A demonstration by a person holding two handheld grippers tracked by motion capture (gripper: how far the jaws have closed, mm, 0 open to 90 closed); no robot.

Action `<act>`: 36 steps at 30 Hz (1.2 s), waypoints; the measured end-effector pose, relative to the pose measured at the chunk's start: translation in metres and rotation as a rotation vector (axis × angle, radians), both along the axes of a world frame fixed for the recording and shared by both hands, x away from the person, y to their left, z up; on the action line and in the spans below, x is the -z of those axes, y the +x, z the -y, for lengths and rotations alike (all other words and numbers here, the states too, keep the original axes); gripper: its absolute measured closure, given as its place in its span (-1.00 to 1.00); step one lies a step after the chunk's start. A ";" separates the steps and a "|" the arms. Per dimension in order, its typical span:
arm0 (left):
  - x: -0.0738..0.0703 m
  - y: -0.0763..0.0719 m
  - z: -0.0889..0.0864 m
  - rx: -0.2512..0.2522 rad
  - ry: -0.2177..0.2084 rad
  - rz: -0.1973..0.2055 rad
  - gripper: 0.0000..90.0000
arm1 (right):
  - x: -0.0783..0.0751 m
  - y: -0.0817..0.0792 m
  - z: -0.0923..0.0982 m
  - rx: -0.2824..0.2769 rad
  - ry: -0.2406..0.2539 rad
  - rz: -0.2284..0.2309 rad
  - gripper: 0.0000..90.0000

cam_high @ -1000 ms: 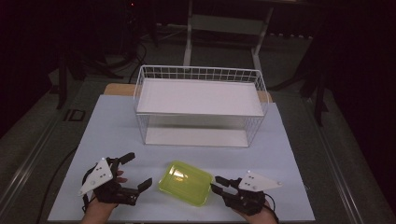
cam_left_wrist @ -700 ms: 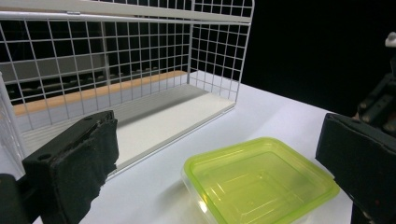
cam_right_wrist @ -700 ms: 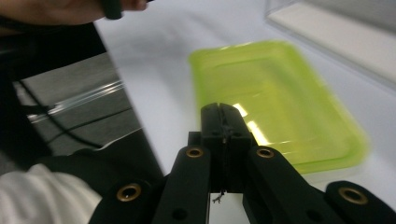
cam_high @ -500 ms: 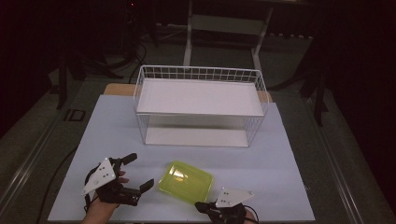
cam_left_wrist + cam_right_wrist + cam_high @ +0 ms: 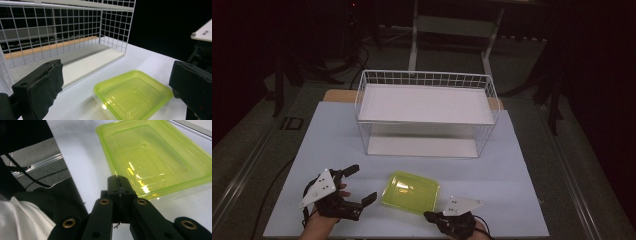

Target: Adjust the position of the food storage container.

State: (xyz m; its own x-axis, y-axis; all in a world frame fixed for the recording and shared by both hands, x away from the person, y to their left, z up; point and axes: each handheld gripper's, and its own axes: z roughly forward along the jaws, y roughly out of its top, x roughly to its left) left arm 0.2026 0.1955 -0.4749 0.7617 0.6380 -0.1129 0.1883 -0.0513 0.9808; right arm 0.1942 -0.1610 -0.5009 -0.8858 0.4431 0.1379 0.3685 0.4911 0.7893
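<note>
Right gripper (image 5: 428, 216) sits at the near table edge, partly cut off by the bottom of the high view. Its own view shows the 2 black jaws pressed flat together with nothing between them (image 5: 119, 185); they have just been closing. The tips lie just beside the near corner of the green container (image 5: 155, 157); whether they touch its rim cannot be told. A white sleeve (image 5: 22, 220) and dark shapes block the lower left of that view.

Left gripper (image 5: 356, 184) rests near the front left of the table, jaws spread wide and empty. In its own view both pads are cropped by the frame edges, and the container (image 5: 132, 93) lies between and beyond them, untouched. The hand (image 5: 319, 220) behind it is partly cut off.

Green container (image 5: 411, 192): translucent yellow-green, shallow, rectangular with rounded corners and a raised rim. It lies flat on the white table (image 5: 512, 165), front centre, between the 2 grippers. Nothing is seen inside it.

Wire basket (image 5: 424, 82): white mesh, standing well behind the container, with a white board (image 5: 427, 102) on top and a white panel on its floor. Surroundings beyond the table are dark and hard to make out.
</note>
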 end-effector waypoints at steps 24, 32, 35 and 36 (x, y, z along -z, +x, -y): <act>0.005 0.002 0.009 0.074 0.048 -0.039 -1.00 | -0.008 0.024 0.012 0.100 0.020 0.018 0.80; 0.001 0.005 0.013 0.098 0.084 -0.144 -0.91 | -0.033 0.029 0.028 0.144 0.086 0.069 0.16; -0.004 0.006 0.012 0.108 0.080 -0.173 -0.91 | -0.039 0.032 0.034 0.166 0.131 0.050 -0.15; -0.006 0.007 0.012 0.107 0.085 -0.177 -0.91 | -0.041 0.033 0.035 0.178 0.143 0.052 -0.29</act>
